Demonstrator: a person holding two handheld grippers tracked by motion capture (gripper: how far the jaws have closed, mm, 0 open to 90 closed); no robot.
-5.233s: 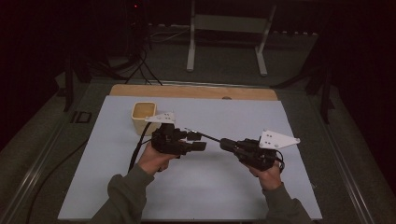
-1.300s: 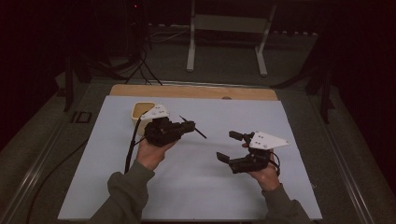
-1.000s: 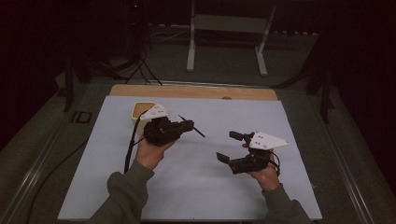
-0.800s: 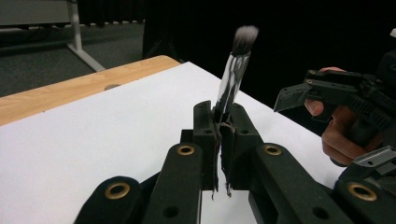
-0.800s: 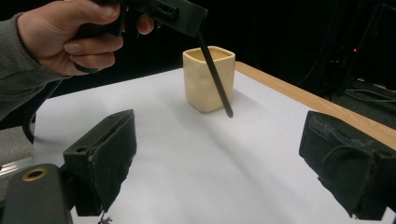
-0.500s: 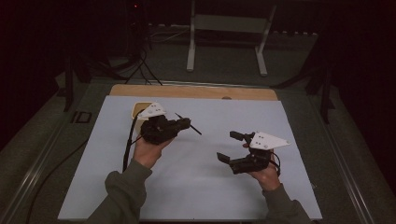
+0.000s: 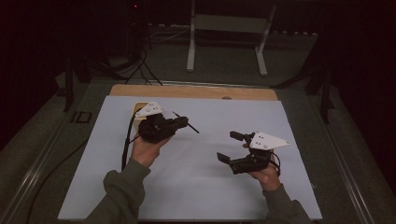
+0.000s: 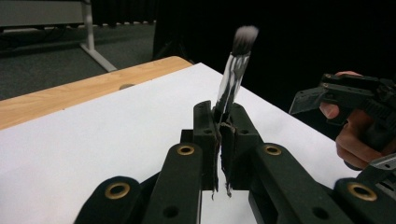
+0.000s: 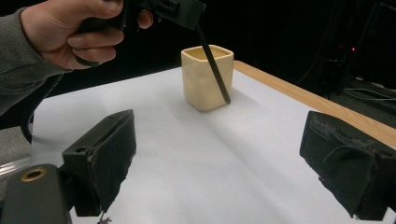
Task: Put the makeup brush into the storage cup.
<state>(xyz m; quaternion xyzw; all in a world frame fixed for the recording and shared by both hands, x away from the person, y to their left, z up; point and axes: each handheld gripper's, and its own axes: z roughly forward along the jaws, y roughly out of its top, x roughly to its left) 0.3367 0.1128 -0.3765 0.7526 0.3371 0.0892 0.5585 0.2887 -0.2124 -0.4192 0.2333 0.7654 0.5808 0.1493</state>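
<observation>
My left gripper (image 7: 183,122) (image 8: 219,123) is shut on a makeup brush (image 7: 191,127) near its silver ferrule (image 8: 229,81). The dark bristles point up and away from the hand, and the black handle (image 9: 214,63) slants down toward the table. A cream square cup (image 9: 207,77) (image 7: 138,107) stands upright behind it at the mat's far left, partly hidden by the gripper in the high view. My right gripper (image 7: 225,146) (image 9: 229,163) hovers open at the mat's right, empty, its jaws facing the cup and the other hand's gripper (image 9: 180,9).
A white mat (image 7: 201,186) covers the table, with a wooden strip (image 7: 196,91) along its far edge. A metal stand (image 7: 224,42) sits on the floor beyond. A black cable (image 7: 125,147) trails from the left gripper, and dark rails border both sides.
Five seconds ago the grippers were close together at mid-mat; they have since drawn apart, and the brush stayed in the left one. Over the last second nothing has visibly moved.
</observation>
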